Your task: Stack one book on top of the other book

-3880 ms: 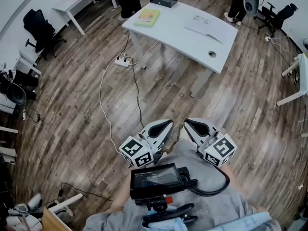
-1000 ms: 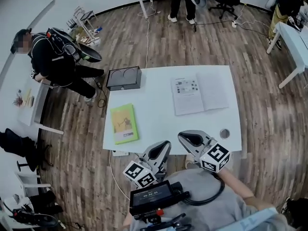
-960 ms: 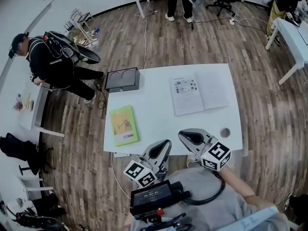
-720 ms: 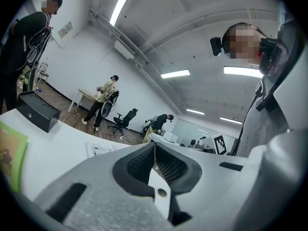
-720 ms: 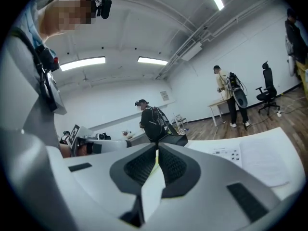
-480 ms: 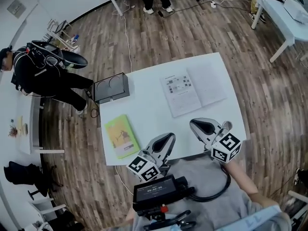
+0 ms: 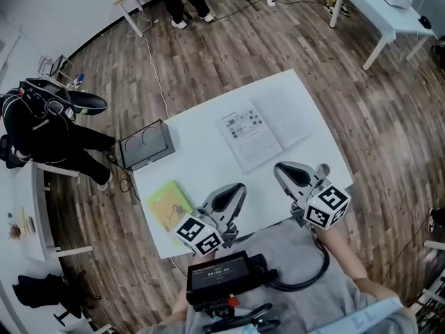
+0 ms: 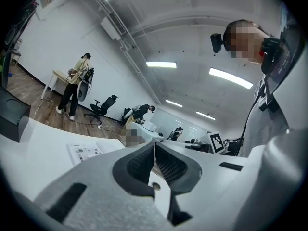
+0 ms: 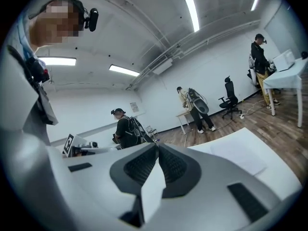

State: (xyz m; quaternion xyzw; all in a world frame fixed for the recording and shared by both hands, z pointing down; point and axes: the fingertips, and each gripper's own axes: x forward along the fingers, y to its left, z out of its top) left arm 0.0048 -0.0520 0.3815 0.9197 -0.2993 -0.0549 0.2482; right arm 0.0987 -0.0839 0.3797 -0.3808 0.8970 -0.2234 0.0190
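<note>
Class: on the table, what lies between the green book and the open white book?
Nothing: in the head view, only bare table separates the green book and the open white book.

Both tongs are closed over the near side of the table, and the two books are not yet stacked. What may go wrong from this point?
1. The green book lies flat, close to the edge of the table. A push from the shut left tongs may slide it off.
2. The white book lies open. If the right tongs lift it, its pages may flop or bend.
3. Set on the open pages, the green book might sit unevenly.
</note>
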